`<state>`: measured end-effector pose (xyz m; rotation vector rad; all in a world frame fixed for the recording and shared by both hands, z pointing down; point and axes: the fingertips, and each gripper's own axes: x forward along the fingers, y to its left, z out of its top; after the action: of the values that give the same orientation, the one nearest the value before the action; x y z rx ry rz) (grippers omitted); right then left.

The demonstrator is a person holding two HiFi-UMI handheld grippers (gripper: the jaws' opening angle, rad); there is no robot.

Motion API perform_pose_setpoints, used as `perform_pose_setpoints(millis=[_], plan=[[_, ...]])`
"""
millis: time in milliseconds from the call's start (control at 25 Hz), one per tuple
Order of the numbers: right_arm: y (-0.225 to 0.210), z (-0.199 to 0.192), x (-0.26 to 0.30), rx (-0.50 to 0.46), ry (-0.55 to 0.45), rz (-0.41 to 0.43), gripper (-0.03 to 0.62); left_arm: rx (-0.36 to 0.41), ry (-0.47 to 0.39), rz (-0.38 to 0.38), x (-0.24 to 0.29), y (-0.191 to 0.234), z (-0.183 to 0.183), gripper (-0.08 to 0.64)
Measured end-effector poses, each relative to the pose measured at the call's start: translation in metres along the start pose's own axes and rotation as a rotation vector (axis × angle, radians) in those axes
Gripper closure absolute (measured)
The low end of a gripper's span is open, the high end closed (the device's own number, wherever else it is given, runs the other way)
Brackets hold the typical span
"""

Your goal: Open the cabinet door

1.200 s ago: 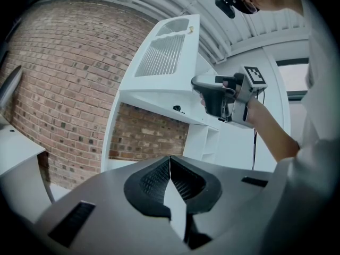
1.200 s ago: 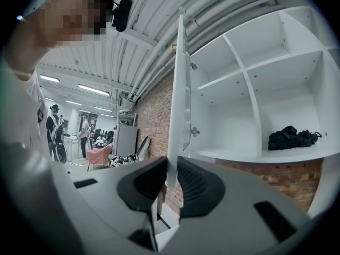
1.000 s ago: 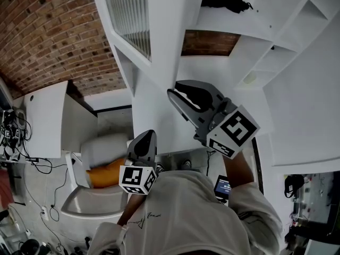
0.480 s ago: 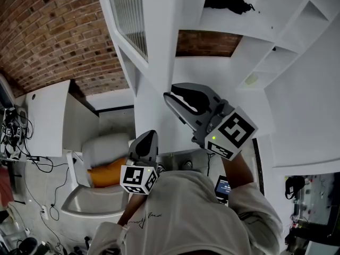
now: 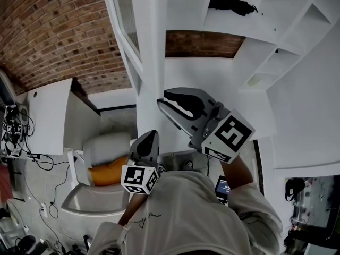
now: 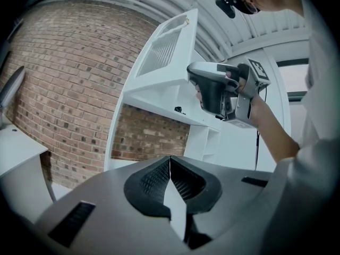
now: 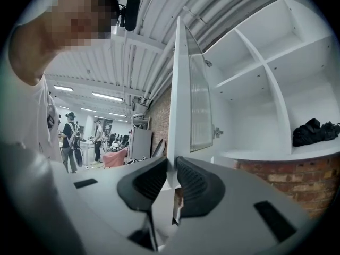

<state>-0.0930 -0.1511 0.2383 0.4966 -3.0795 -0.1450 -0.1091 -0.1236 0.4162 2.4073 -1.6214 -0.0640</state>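
Observation:
The white cabinet door point(image 5: 150, 47), with a ribbed glass panel point(image 7: 201, 105), stands swung out from the open shelves point(image 5: 249, 41) and shows nearly edge-on in the head view. My right gripper point(image 5: 162, 99) is shut on the door's lower free edge; in the right gripper view the door edge point(image 7: 179, 89) runs straight down between the pads point(image 7: 187, 180). The left gripper point(image 5: 151, 136) hangs lower, near the body, shut and with nothing in it. From the left gripper view I see the door point(image 6: 164, 52) and the right gripper point(image 6: 212, 89) on it.
A black bundle point(image 5: 229, 3) lies on an upper shelf. A brick wall point(image 5: 58, 31) runs to the left, with a white cabinet point(image 5: 48, 116) below it. A pale chair with an orange cushion point(image 5: 109, 171) and floor cables point(image 5: 32, 163) lie beneath. People stand far off point(image 7: 71, 137).
The door has swung further out, turning more edge-on in the head view. My right gripper has drifted left with the door edge. The left gripper has stayed put.

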Motion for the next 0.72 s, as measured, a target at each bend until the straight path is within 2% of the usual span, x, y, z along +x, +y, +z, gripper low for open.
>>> perform_pose_setpoints(millis=[720], plan=[[0.033, 0.003, 0.028, -0.024, -0.004, 0.086, 0.520, -0.012, -0.005, 0.017, -0.007, 0.017, -0.001, 0.544]])
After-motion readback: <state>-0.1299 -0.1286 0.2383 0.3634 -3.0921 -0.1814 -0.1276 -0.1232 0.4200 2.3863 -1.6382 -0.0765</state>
